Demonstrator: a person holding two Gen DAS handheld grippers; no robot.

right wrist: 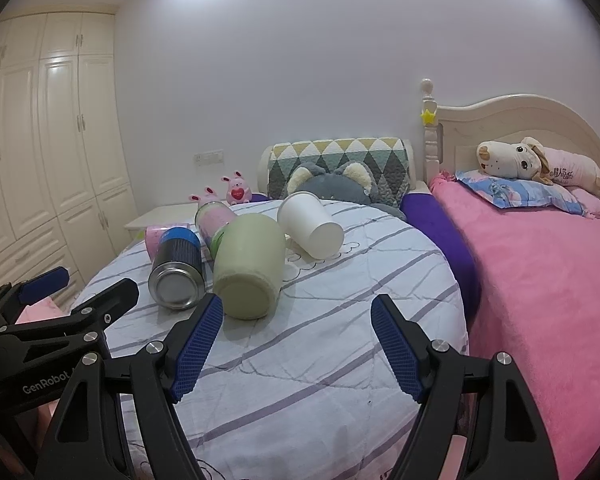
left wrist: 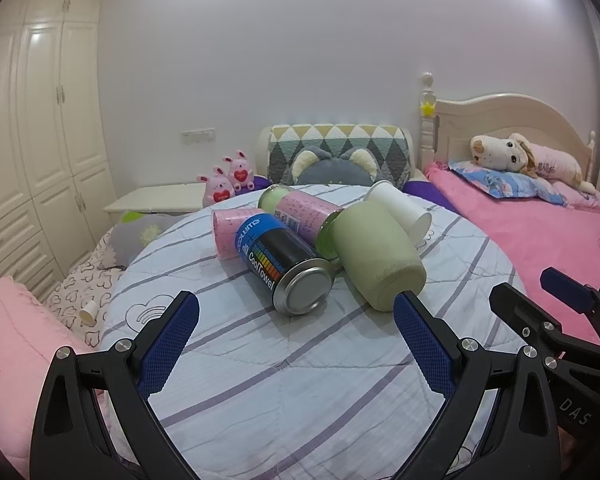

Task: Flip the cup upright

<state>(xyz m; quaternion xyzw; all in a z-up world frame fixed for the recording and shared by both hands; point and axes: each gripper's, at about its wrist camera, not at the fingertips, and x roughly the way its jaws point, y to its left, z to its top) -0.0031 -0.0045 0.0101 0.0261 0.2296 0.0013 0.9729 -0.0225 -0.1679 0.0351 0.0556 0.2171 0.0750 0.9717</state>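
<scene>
A white paper cup (left wrist: 401, 207) (right wrist: 310, 224) lies on its side at the far part of a round cloth-covered table (left wrist: 300, 360) (right wrist: 340, 340). In front of it lie a pale green jar (left wrist: 374, 256) (right wrist: 250, 266), a black and blue CoolTowel can (left wrist: 286, 266) (right wrist: 178, 270), a pink bottle (left wrist: 300, 212) (right wrist: 214, 218) and a pink cup (left wrist: 230, 232) (right wrist: 156, 238), all on their sides. My left gripper (left wrist: 296, 312) is open and empty, just short of the can and jar. My right gripper (right wrist: 296, 316) is open and empty, near the jar's base.
A pink bed (right wrist: 540, 280) with a plush dog (right wrist: 516, 158) stands right of the table. A grey cat cushion (right wrist: 332, 184) and a patterned pillow (left wrist: 340, 148) lie behind it. Two pink bunny toys (left wrist: 228, 178) and a white wardrobe (left wrist: 32, 140) are at the left. A small paper cup (left wrist: 88, 312) lies on bedding at the lower left.
</scene>
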